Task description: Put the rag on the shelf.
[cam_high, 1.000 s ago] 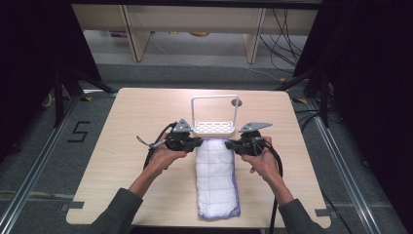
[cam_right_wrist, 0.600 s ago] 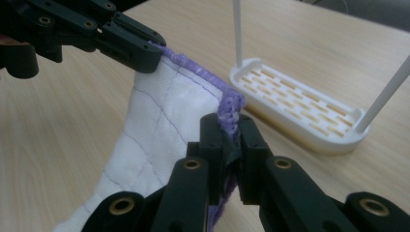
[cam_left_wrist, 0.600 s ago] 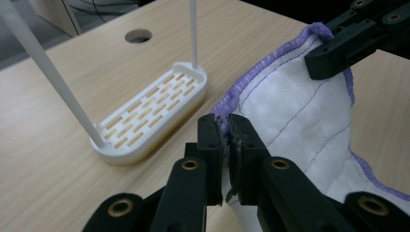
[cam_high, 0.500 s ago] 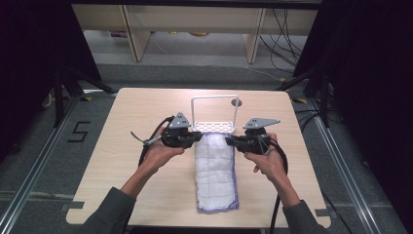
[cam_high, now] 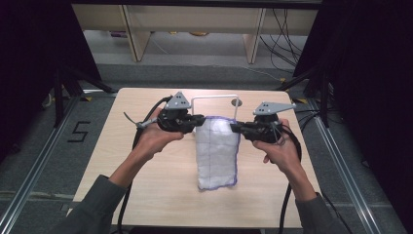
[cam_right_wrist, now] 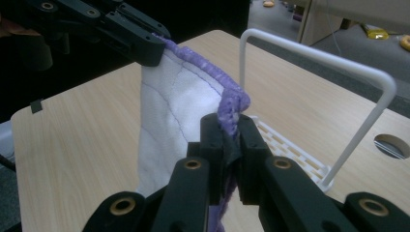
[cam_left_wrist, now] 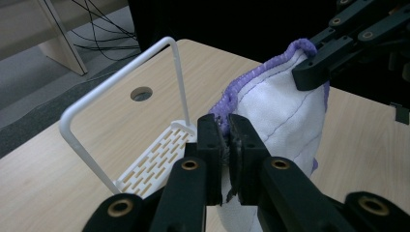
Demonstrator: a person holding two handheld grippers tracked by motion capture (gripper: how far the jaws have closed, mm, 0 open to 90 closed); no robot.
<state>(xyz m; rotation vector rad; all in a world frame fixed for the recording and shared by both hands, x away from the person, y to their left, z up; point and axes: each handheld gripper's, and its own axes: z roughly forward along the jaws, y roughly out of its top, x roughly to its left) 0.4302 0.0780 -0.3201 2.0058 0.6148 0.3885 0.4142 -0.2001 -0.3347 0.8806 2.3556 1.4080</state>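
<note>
A white cloth with a purple hem (cam_high: 216, 151) hangs above the table, held by its two upper corners. My left gripper (cam_high: 198, 122) is shut on the cloth's left top corner (cam_left_wrist: 223, 116). On the opposite top corner (cam_right_wrist: 233, 108) my right gripper (cam_high: 234, 128) is shut. The cloth droops between them, and its lower end is near the tabletop. A white wire rack (cam_high: 214, 100) with a slotted base (cam_left_wrist: 154, 159) stands just behind the cloth. In the left gripper view the right gripper's jaw tip (cam_left_wrist: 314, 67) pinches the far corner.
The light wooden table (cam_high: 146, 195) has a round cable hole (cam_high: 236, 103) at its far edge, beside the rack. Dark curtains flank the table, and shelving legs and cables sit on the floor behind it.
Both grippers have risen together with the cloth. It lay flat on the table a second ago and now hangs from its two top corners.
</note>
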